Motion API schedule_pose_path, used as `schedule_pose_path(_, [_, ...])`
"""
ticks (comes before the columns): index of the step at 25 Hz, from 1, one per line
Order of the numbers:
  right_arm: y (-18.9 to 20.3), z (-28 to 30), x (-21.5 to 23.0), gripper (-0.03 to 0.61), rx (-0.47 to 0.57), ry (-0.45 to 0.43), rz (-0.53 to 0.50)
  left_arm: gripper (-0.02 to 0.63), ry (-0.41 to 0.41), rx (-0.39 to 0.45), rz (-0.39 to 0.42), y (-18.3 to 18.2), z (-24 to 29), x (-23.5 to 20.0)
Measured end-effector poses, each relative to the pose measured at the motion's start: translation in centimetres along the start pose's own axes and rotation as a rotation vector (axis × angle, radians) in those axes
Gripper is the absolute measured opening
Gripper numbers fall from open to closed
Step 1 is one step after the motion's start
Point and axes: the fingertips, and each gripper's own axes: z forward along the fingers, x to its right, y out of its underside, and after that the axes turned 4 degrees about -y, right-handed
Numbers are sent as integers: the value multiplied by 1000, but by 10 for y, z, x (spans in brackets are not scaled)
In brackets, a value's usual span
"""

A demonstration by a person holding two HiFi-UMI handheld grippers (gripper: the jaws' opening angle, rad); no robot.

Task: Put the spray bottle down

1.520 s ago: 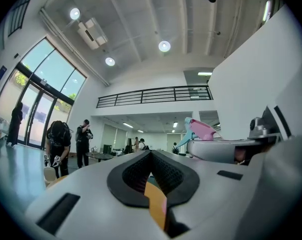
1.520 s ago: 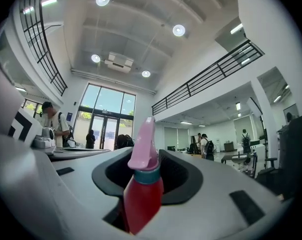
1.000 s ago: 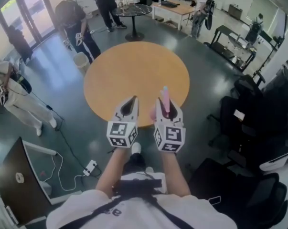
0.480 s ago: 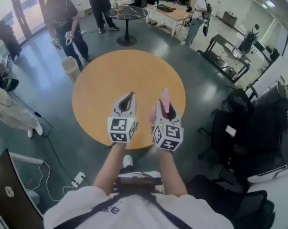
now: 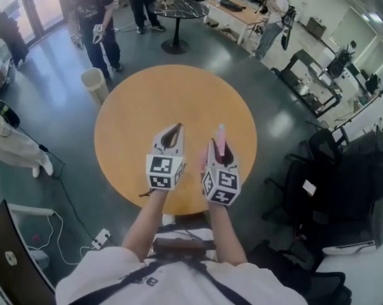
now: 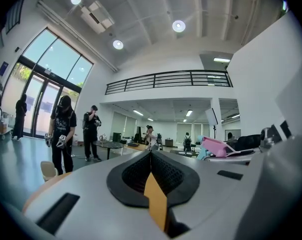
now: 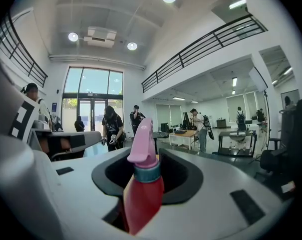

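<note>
While the right gripper (image 5: 218, 150) pinches the spray bottle (image 5: 221, 136) upright between its jaws, and the left gripper (image 5: 173, 133) beside it is pressed together empty, the bottle's base should meet the table (image 5: 159, 94) beneath flat before release.

pink spray bottle (image 7: 142, 194) with teal collar (image 7: 146, 174), tan-orange table (image 5: 140, 100), dark green-grey floor (image 5: 70, 145)
</note>
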Motion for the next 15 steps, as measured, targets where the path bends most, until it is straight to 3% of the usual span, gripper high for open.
schedule_pose_path(3, [5,20,-10,160,-14,-27,-7,12,-10,-9,-20,4,11,-11])
schedule_pose_path(9, [20,56,-13,161,-39,-32,-4,12,-16,-105,-16,36,36,-30])
schedule_pose_path(15, [44,90,-5,161,-125,-53,10,12,-18,-173,-44,61,61,-33])
